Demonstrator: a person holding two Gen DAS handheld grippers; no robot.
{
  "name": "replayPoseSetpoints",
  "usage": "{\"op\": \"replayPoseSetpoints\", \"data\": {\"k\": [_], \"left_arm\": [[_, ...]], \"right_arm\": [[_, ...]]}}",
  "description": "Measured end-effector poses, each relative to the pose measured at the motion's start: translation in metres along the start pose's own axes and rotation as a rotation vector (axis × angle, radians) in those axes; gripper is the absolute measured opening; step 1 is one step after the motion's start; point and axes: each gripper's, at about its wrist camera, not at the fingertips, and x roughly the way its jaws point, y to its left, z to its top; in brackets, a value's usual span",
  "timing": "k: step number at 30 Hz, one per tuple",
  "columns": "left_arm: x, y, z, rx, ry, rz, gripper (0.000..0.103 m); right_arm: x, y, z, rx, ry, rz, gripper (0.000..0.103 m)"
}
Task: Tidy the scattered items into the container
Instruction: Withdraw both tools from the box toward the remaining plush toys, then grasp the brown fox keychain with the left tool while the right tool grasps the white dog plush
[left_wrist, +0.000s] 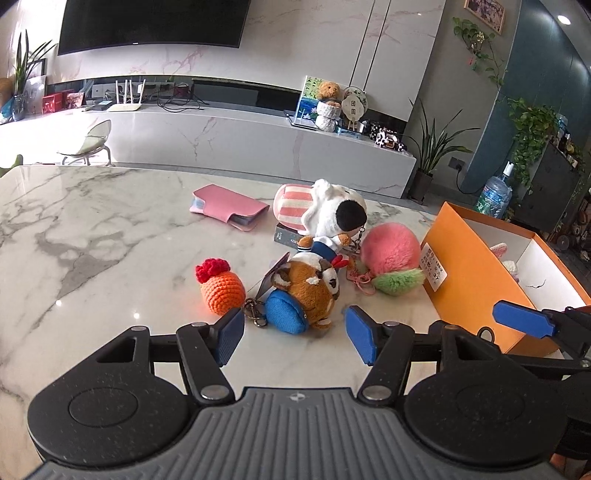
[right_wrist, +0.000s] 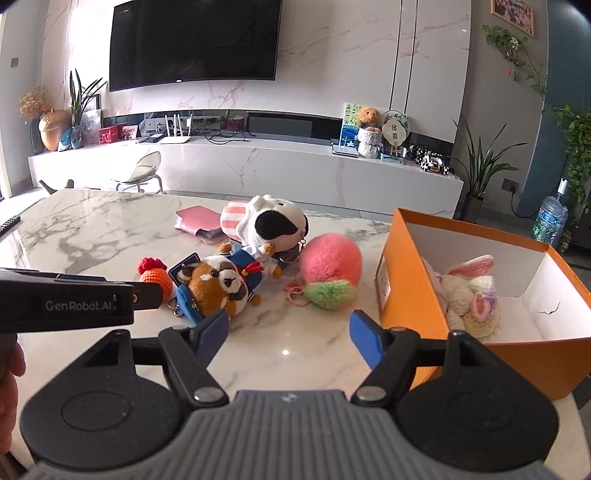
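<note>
Left wrist view: the left claw (left_wrist: 295, 334) stands open above the marble desk (left_wrist: 92, 229), nothing between its blue pads; just ahead lies a brown plush keychain (left_wrist: 310, 291), with an orange crocheted carrot (left_wrist: 221, 290) to its left and a pink-and-green fluffy peach (left_wrist: 391, 262) to its right; behind these rest a white-and-black plush (left_wrist: 332, 210) and a pink wallet (left_wrist: 229, 206); the orange box (left_wrist: 469, 280) sits at right, open-topped. Right wrist view: the right claw (right_wrist: 290, 332) is likewise open and empty over bare desk, between the brown plush keychain and the orange box; a cream crocheted rabbit (right_wrist: 469, 295) lies inside the box; the left claw enters from the left edge.
</note>
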Motion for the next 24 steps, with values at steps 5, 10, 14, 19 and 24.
{"op": "replayPoseSetpoints", "data": {"k": [5,10,14,19,24], "left_arm": [[0.027,-0.004,0.01,0.029,0.01,-0.02,0.075],[0.055,-0.005,0.018,0.041,0.023,-0.004,0.085],[0.074,-0.004,0.021,0.043,0.041,0.0,0.085],[0.092,-0.001,0.02,0.043,0.078,-0.001,0.085],[0.106,0.005,0.018,0.014,0.108,-0.033,0.082]], "right_arm": [[0.025,0.0,0.003,-0.03,-0.002,-0.005,0.069],[0.051,-0.008,0.008,-0.019,0.012,0.002,0.066],[0.067,-0.01,0.009,-0.007,0.021,0.018,0.066],[0.084,-0.01,0.008,-0.004,0.035,0.038,0.066],[0.098,-0.008,0.005,-0.007,0.057,0.048,0.066]]}}
